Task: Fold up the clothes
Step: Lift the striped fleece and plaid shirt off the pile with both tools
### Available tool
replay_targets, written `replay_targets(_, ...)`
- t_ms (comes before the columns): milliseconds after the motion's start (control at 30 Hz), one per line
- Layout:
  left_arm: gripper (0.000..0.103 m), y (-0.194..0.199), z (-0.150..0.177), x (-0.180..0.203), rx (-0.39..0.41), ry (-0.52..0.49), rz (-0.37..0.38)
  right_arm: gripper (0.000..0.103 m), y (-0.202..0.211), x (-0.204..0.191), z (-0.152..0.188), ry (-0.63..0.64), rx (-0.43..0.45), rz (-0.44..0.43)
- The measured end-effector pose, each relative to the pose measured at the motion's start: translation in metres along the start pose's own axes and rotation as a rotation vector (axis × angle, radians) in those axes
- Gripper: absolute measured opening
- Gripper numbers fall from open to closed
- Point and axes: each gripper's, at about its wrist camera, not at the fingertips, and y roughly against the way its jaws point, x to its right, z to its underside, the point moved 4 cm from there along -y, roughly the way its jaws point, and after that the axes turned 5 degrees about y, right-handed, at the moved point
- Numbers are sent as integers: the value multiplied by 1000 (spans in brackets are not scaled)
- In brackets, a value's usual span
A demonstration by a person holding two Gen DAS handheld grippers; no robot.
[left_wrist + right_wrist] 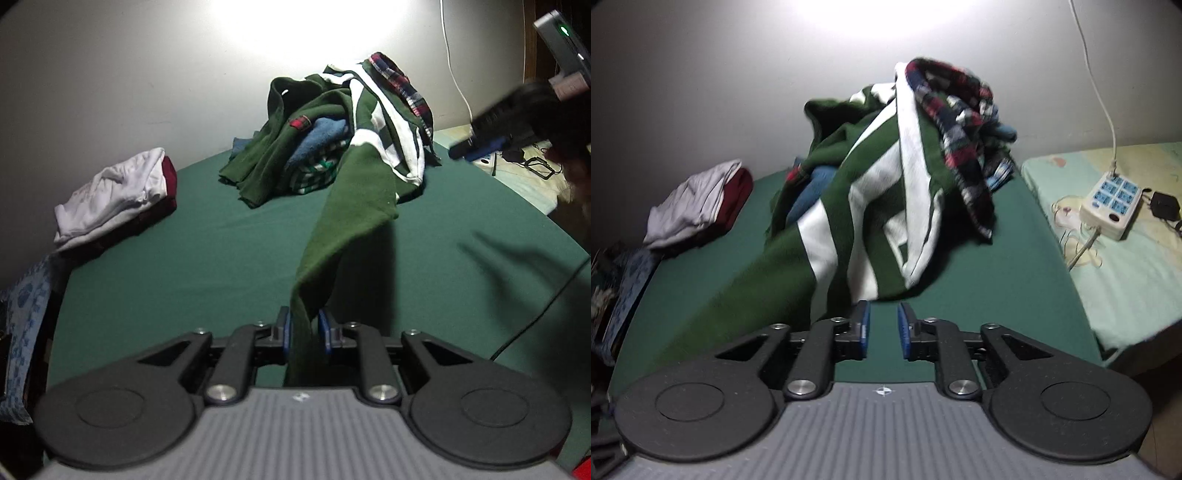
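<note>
- By the left edge of the green bed (207, 258) a folded stack (118, 195), white over dark red, sits against the wall.
- The left gripper (305, 334) is clamped on one end of a green-and-white striped garment (351, 206), stretched taut from the heap (295, 147) at the far edge.
- I'd judge one piece is being drawn out for folding; next it needs freeing and spreading flat on the bare middle.
- A plaid garment (964, 147) draped over it may drag along.
- The right gripper (884, 330) hovers with jaws apart, holding nothing.
- A power strip (1110, 203) lies beyond the right edge.
</note>
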Motion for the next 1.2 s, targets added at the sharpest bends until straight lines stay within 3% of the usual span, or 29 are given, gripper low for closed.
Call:
replay_targets(133,35,5,12,-1,-12,21,-16,66,-11,4,-60,43,166,77)
replay_targets(200,37,8,16,-6,-22,37,-38,68,-22,5,-90,105,250,152)
replay_targets(267,49,10,17,-12,-23,40,-61,73,-42,4,-117,174,297,211)
replay_targets(433,53,14,19,-26,-23,43,-117,73,-109,8,-155,177,255,282)
replay_targets(500,53,16,19,-31,-22,45,-140,67,-129,9,-159,157,227,278)
replay_targets(567,53,18,20,-37,-22,46,-163,50,-144,10,-161,129,197,246)
replay_targets(600,53,19,20,-40,-22,47,-174,27,-147,8,-160,133,178,240)
replay_targets(633,53,20,20,-42,-22,48,-185,16,-145,7,-161,134,180,240)
replay_targets(700,54,19,17,-48,-14,32,-196,8,-134,3,-162,134,196,220)
replay_targets(800,54,15,-2,-54,32,-45,-179,8,-99,-10,-165,154,227,131)
replay_targets(867,62,14,-22,-56,95,-123,-156,7,-73,-21,-165,188,245,78)
replay_targets(967,71,14,-54,-53,218,-293,-140,7,-31,-43,-161,251,265,13)
replay_targets(1200,80,-8,-126,-19,444,-744,-76,7,28,-83,-132,363,222,-58)
